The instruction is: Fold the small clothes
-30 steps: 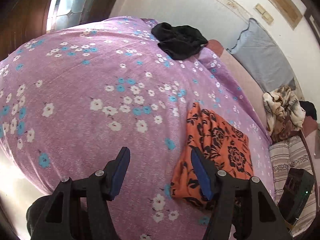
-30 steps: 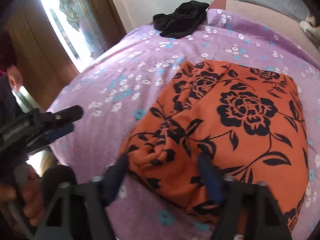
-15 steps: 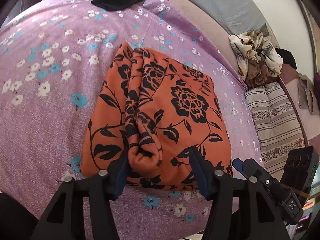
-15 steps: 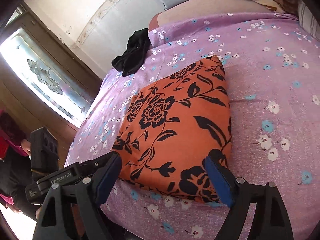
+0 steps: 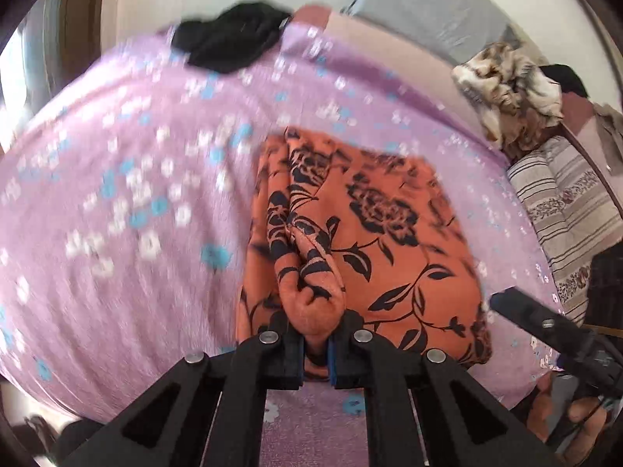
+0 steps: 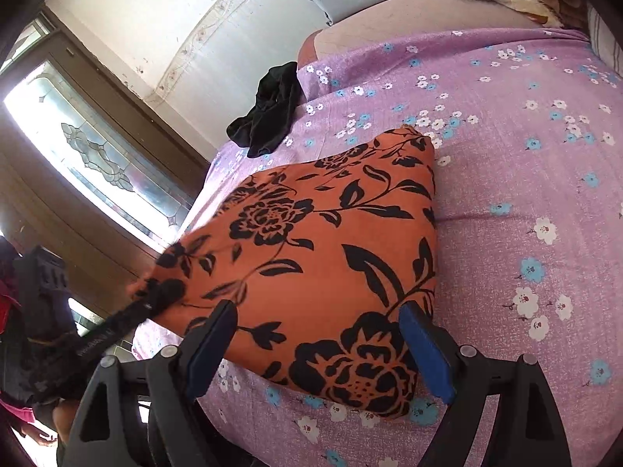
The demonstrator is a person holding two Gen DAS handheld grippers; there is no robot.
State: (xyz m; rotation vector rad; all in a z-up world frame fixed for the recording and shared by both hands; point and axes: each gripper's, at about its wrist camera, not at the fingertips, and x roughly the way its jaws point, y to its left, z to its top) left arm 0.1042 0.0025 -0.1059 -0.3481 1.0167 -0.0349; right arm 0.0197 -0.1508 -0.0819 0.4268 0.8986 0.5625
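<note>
An orange garment with black flowers [image 5: 373, 241] lies folded on the purple flowered bedsheet [image 5: 117, 194]. My left gripper [image 5: 316, 346] is shut on a bunched fold at the garment's near edge. In the right wrist view the same garment [image 6: 311, 257] fills the middle, and my right gripper [image 6: 319, 346] is open with its blue pads on either side of the garment's near corner. The left gripper [image 6: 155, 295] shows there pinching the garment's left corner.
A black garment [image 5: 233, 39] lies at the bed's far edge, also in the right wrist view [image 6: 268, 109]. A grey pillow [image 5: 424, 4], a beige patterned cloth [image 5: 510, 89] and a striped cushion [image 5: 564, 210] sit to the right. A window [image 6: 97, 155] is left.
My left gripper swung from the bare sheet onto the orange garment and closed on its near fold. My right gripper shifted to the garment's right corner and stayed open.
</note>
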